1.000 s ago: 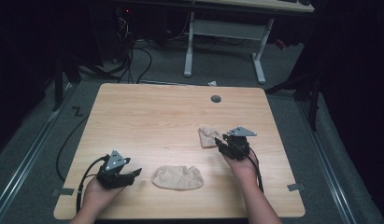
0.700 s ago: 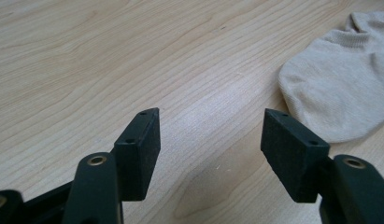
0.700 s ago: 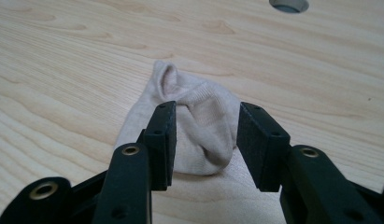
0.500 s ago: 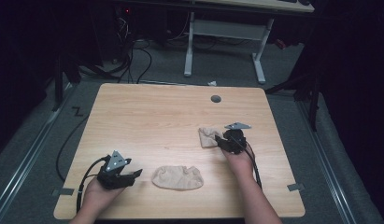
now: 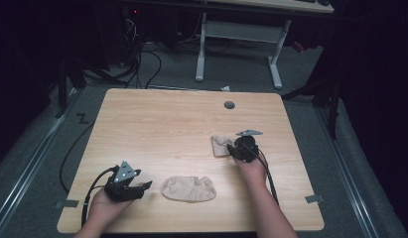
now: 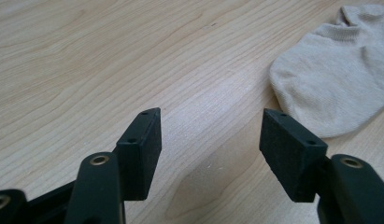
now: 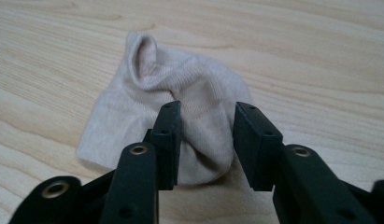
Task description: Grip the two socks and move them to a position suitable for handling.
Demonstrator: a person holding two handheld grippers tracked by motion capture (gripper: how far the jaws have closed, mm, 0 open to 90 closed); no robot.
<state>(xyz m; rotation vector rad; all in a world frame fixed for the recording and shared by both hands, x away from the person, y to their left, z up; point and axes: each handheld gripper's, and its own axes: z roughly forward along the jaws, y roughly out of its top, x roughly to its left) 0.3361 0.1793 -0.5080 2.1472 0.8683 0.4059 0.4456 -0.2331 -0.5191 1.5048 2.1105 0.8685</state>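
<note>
At 3 o'clock on table: right gripper jaws just closing around crumpled sock, not pinching | left gripper open, empty | risk: thin grab, sock slips out

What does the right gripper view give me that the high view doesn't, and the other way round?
Right gripper view: the tongs astride the far sock, a bunched fold between the pads, which have just been closing. High view: the near sock, the left tongs beside it, and the whole table. Both: the far sock and the wooden tabletop.
</note>
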